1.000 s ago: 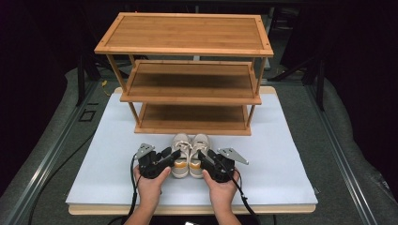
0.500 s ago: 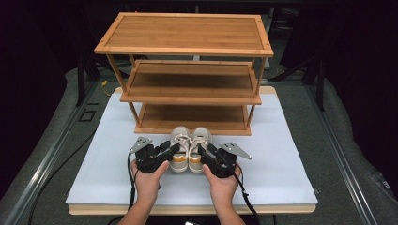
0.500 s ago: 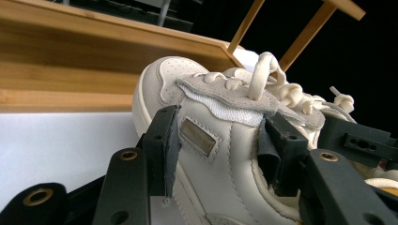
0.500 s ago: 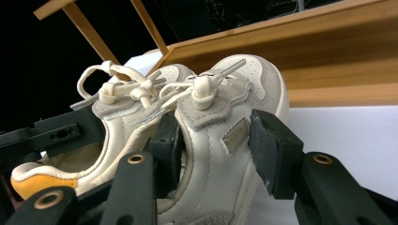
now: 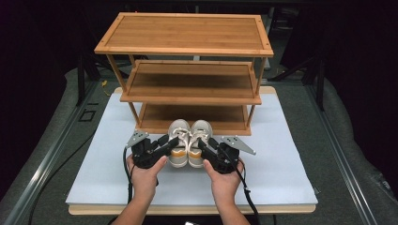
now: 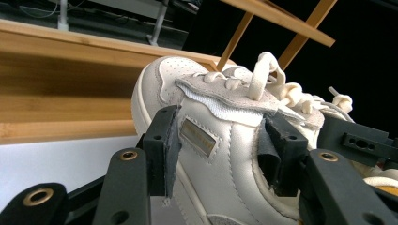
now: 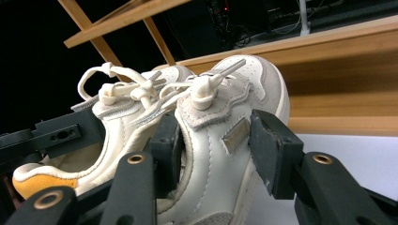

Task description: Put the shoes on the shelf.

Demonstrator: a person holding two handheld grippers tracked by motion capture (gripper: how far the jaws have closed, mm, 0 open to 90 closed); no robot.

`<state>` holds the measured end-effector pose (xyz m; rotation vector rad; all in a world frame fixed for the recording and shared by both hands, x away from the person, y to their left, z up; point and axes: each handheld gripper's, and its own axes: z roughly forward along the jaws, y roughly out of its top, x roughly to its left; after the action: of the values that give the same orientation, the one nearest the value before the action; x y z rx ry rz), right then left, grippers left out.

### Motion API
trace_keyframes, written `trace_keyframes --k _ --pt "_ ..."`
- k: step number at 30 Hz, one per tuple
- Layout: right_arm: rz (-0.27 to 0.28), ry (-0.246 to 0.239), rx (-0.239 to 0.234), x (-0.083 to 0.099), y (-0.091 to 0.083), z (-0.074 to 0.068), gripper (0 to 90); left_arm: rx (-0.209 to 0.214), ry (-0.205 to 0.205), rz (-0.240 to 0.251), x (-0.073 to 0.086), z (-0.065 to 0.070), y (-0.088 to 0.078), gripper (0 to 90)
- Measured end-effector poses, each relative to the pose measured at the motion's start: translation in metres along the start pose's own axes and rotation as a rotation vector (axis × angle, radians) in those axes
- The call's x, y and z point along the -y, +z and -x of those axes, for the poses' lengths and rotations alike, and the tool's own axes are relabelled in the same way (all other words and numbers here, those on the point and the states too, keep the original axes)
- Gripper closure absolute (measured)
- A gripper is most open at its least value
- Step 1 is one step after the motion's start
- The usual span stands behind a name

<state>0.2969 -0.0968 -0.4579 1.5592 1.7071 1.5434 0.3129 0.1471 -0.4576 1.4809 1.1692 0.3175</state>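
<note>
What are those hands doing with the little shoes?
A person holds a tool in each hand. The left tool is clamped on the left shoe, one jaw on its outer side and one inside its opening. The right tool grips the right shoe the same way. The pair sits side by side, toes pointing at the wooden shoe rack, just in front of its bottom shelf, over the white mat.

A pair of cream sneakers (image 5: 189,143) with orange heel patches sits side by side, toes toward a three-tier bamboo shoe rack (image 5: 187,70) at the back of a white mat (image 5: 281,173) on the bench. The left hand-held gripper (image 5: 165,144) clasps the left sneaker and the right hand-held gripper (image 5: 206,145) the right one. Grey flooring (image 5: 349,140) surrounds the mat.
</note>
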Motion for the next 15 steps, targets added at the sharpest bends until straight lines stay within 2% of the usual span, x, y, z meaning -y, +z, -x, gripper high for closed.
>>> trace_keyframes --k 4,6,9,10,11,12,15 --pt "0.013 -0.003 -0.005 -0.006 -0.003 -0.004 55.2 0.004 0.006 0.01 -0.007 0.003 -0.004 52.4" --pt "0.003 -0.014 -0.015 -0.01 -0.006 -0.006 55.1 0.01 0.006 0.014 -0.01 0.004 -0.007 52.4" --pt "0.023 -0.016 -0.009 -0.014 -0.008 -0.01 55.1 0.014 0.006 0.02 -0.015 0.006 -0.009 52.4" --pt "0.01 -0.018 -0.023 -0.016 -0.01 -0.01 55.1 0.014 0.01 0.021 -0.017 0.007 -0.01 52.4" --pt "0.037 -0.015 -0.019 -0.017 -0.009 -0.011 55.1 0.014 0.012 0.024 -0.018 0.008 -0.011 52.4" --pt "0.017 -0.019 -0.017 -0.018 -0.011 -0.012 55.2 0.015 0.016 0.024 -0.02 0.008 -0.011 52.4" --pt "0.017 -0.015 -0.024 -0.023 -0.011 -0.014 55.1 0.014 0.019 0.027 -0.027 0.009 -0.013 52.4"
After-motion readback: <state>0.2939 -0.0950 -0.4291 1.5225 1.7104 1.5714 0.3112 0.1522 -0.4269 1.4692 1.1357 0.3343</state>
